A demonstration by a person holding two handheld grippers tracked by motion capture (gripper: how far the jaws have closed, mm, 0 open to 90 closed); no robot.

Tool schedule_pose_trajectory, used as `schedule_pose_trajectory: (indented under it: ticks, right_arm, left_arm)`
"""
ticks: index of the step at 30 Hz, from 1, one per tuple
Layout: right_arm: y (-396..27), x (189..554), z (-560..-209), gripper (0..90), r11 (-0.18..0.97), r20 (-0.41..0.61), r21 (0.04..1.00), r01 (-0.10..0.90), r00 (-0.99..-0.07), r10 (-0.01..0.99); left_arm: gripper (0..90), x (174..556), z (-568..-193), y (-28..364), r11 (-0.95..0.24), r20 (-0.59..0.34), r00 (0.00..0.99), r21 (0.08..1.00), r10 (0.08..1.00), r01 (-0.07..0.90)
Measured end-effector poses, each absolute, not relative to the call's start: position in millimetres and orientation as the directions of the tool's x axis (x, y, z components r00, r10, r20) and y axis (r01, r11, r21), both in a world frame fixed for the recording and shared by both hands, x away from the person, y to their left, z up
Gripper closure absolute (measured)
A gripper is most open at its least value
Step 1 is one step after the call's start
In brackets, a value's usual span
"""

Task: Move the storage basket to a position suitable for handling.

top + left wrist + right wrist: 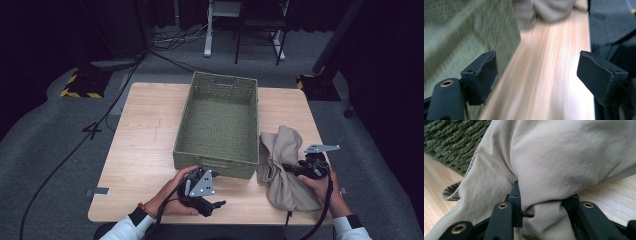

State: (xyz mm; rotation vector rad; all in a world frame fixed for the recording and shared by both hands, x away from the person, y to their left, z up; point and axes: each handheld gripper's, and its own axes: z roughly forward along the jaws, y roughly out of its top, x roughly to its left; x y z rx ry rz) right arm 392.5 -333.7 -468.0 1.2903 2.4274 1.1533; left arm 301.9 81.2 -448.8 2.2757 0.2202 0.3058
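Between the right tongs (541,207), bunched beige cloth (564,162) beside basket (220,125)

Green woven basket (218,125) at frame centre on the wooden table (140,150). White desk legs (209,35) top centre, black cables (100,120) across grey floor at left, yellow-black striped base (80,89) upper left.

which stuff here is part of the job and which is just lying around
In the job:
- beige garment, bunched and clamped in the right gripper
- green woven basket, beside it on the table
- left gripper, open, nothing between its jaws

Just lying about:
- black cables on the floor
- white desk legs behind
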Motion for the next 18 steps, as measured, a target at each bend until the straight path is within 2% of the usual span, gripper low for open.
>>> schedule_pose_trajectory:
  ticks: [5, 8, 11, 16, 18]
  right_arm:
    - [-336, 393, -466, 63.2, 0.311, 0.211, 0.709, 0.632, -0.612, 0.762]
    - [-337, 393, -464, 63.3, 0.301, 0.217, 0.712, 0.634, -0.607, 0.765]
    - [-338, 393, -462, 63.4, 0.292, 0.218, 0.721, 0.628, -0.606, 0.765]
    - [-340, 392, -456, 63.6, 0.274, 0.221, 0.739, 0.616, -0.605, 0.765]
    - [-340, 392, -454, 63.6, 0.268, 0.221, 0.744, 0.612, -0.604, 0.765]
  left_arm:
    - [17.7, 303, -473, 97, -0.701, 0.144, 0.934, 0.7, 0.327, 0.137]
    - [17.4, 303, -479, 105, -0.713, 0.16, 0.925, 0.685, 0.345, 0.148]
    - [17.5, 306, -486, 124, -0.692, 0.097, 0.916, 0.687, 0.389, 0.221]
    - [16.9, 308, -496, 136, -0.711, 0.097, 0.91, 0.659, 0.403, 0.244]
    - [17.0, 311, -498, 142, -0.693, 0.07, 0.91, 0.673, 0.408, 0.259]
